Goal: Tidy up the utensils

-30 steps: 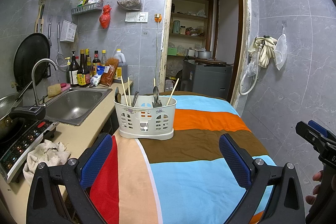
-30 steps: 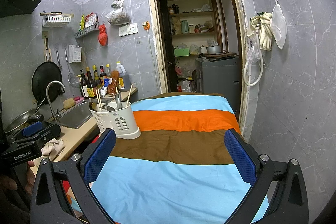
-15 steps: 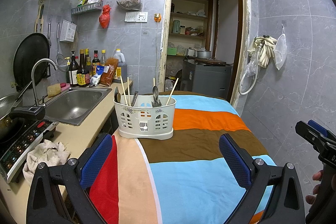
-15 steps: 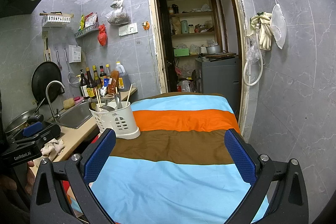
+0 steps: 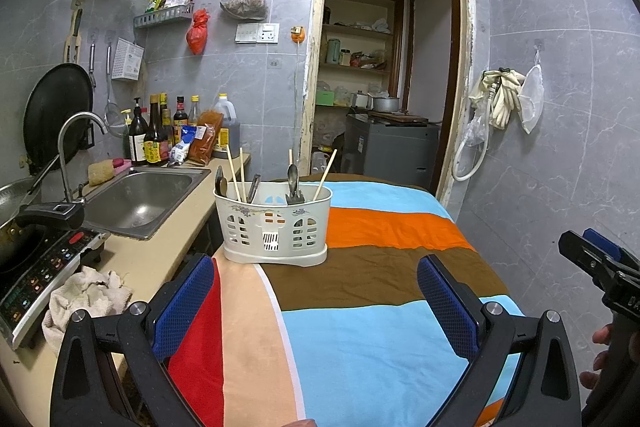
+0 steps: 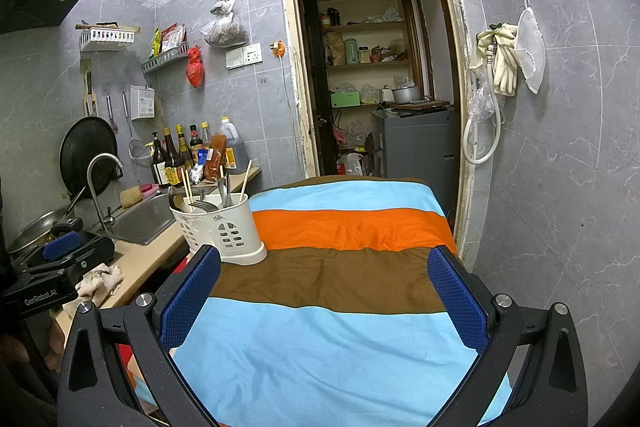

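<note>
A white plastic utensil caddy (image 5: 274,227) stands on the striped cloth at the table's left edge, also in the right wrist view (image 6: 222,229). It holds chopsticks (image 5: 234,173), spoons (image 5: 293,178) and a fork (image 6: 202,205), all upright. My left gripper (image 5: 316,301) is open and empty, just short of the caddy. My right gripper (image 6: 320,301) is open and empty over the brown and blue stripes, right of the caddy. Each gripper shows at the edge of the other's view.
The table has a striped cloth (image 5: 380,327). Left of it is a counter with a sink (image 5: 136,199), tap (image 5: 72,147), induction cooker (image 5: 36,279), rag (image 5: 84,297) and sauce bottles (image 5: 160,135). A doorway (image 5: 384,87) is behind, a tiled wall on the right.
</note>
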### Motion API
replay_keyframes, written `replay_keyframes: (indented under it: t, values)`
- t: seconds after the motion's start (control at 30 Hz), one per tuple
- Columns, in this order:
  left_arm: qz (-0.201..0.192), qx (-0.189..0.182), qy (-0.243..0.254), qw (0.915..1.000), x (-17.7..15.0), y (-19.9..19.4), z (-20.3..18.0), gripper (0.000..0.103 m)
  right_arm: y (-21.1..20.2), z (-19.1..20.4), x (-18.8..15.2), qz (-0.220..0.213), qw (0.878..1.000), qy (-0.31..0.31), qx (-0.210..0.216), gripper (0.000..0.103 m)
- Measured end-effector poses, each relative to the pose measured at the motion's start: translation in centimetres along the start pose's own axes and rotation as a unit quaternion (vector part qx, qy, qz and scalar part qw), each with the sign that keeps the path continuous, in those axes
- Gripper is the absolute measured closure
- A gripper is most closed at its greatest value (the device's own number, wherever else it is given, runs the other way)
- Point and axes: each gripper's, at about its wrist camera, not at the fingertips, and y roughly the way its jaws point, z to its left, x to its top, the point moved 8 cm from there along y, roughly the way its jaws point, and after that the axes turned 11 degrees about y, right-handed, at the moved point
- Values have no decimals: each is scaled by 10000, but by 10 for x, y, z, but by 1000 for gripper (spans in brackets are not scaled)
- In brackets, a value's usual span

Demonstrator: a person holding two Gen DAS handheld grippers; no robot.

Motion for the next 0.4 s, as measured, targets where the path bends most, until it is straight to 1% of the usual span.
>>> replay_keyframes:
  t: [0.4]
  values:
    - [16,28,10,10000,3,-2,-3,1,0,1,0,0,10000,-7,6,2]
